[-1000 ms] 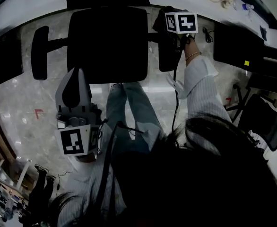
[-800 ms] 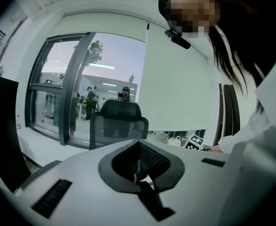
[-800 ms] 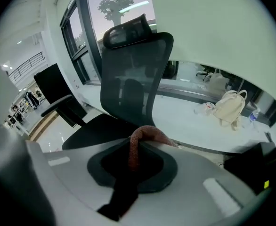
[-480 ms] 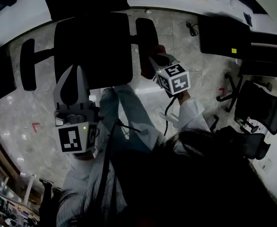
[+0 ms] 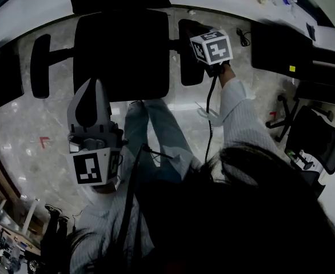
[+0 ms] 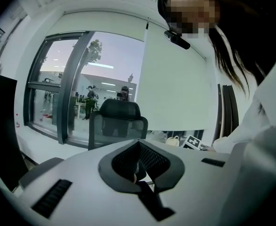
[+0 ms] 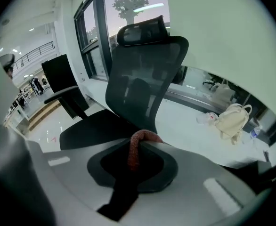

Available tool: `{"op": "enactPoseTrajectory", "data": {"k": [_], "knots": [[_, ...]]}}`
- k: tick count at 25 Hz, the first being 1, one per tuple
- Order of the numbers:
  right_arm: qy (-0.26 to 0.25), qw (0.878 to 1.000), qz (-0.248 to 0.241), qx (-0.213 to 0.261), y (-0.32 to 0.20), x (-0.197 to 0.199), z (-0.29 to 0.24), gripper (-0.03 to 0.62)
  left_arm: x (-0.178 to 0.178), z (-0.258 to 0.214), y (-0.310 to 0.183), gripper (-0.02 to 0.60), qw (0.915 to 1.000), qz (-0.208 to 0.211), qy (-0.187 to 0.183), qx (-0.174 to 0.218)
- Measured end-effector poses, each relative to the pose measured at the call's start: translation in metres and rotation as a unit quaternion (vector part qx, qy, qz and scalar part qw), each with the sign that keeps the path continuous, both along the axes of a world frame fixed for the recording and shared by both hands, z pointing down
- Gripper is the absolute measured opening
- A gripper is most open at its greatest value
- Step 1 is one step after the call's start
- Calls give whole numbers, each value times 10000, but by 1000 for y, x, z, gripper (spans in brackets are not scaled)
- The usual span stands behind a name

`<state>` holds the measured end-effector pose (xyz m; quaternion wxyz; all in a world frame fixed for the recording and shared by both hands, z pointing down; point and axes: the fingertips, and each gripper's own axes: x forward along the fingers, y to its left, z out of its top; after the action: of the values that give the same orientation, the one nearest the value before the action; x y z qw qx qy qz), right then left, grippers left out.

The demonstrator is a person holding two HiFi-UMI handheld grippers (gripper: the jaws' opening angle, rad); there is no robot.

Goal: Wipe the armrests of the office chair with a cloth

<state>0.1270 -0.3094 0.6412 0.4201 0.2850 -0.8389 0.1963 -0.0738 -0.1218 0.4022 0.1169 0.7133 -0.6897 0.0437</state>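
The black office chair [image 5: 122,50] stands in front of me, its left armrest [image 5: 40,66] and right armrest [image 5: 189,67] sticking out at the sides. My right gripper [image 5: 197,36] sits over the far part of the right armrest, shut on a reddish cloth [image 7: 136,150] that bulges up between the jaws. In the right gripper view the chair's backrest [image 7: 145,76] and seat [image 7: 93,128] lie just ahead. My left gripper [image 5: 92,90] is held near my body, short of the seat's front edge, its jaws shut with nothing seen between them [image 6: 138,147].
A white desk [image 5: 30,4] curves round behind the chair. A beige bag [image 7: 232,117] lies on it at the right. A dark monitor [image 5: 282,47] and a second black chair [image 5: 322,141] stand to the right. Marble floor [image 5: 19,130] shows on the left.
My right gripper slid back along the right armrest toward me, then went out again to its far part. The left gripper has stayed where it was.
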Motion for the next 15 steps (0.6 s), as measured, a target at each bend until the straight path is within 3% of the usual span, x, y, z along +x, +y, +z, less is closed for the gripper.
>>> {"op": "enactPoseTrajectory", "data": {"k": [4, 7, 15], "knots": [[306, 9991, 286, -27, -56, -7, 12, 31, -6, 8, 6, 3, 9998, -197, 60, -83], [322, 9981, 509, -153, -61, -7, 15, 31, -8, 11, 11, 3, 9993, -270, 214, -124], [37, 9998, 107, -148, 59, 16, -16, 29, -11, -18, 4, 5, 9996, -133, 86, 250]]}}
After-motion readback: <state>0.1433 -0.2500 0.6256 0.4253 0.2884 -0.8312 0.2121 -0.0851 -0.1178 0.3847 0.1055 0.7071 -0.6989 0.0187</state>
